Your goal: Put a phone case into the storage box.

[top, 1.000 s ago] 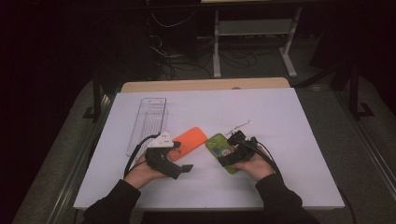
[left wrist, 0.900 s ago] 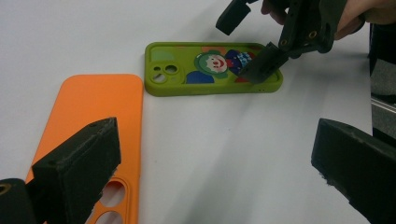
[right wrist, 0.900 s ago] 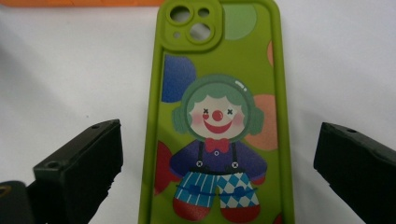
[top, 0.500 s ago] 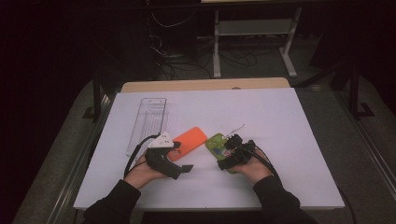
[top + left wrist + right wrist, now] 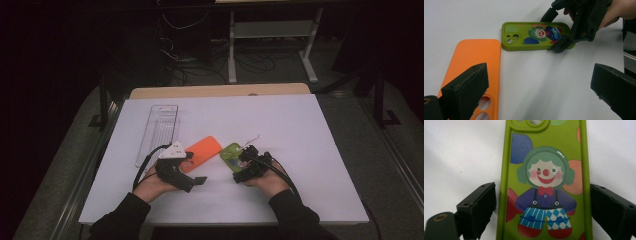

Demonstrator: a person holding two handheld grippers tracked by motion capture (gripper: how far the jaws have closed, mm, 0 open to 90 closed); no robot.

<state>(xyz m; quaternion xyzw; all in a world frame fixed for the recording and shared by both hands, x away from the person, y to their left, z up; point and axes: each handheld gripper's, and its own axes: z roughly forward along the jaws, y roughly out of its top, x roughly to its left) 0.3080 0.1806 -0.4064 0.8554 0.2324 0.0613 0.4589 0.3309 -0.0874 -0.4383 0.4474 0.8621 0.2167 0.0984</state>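
Now, taking the green phone case as the landmark:

Green phone case (image 5: pixel 233 155): lies flat on the white table (image 5: pixel 310 130), printed side up with a clown picture, camera cut-out at the end away from the person.

Right gripper (image 5: pixel 246 167): set over the near end of the green phone case; in the right gripper view (image 5: pixel 544 207) its two black jaws stand apart, one on either long edge of the case, a sliver of table showing between each jaw and the case, so it is released and straddling, not clamped.

Right hand (image 5: pixel 267 177): behind the right gripper, nearer the person than the green phone case.

Orange phone case (image 5: pixel 202 152): just beside the green phone case on its left, flat, apart from it.

Left gripper (image 5: pixel 192 181): left of the green phone case, near the orange phone case's near end; in the left gripper view (image 5: pixel 539 90) its jaws gape wide over bare table, holding nothing, one jaw over the orange phone case (image 5: pixel 479 65).

Clear tray (image 5: pixel 159 132): farther left of the green phone case, beyond the orange phone case.
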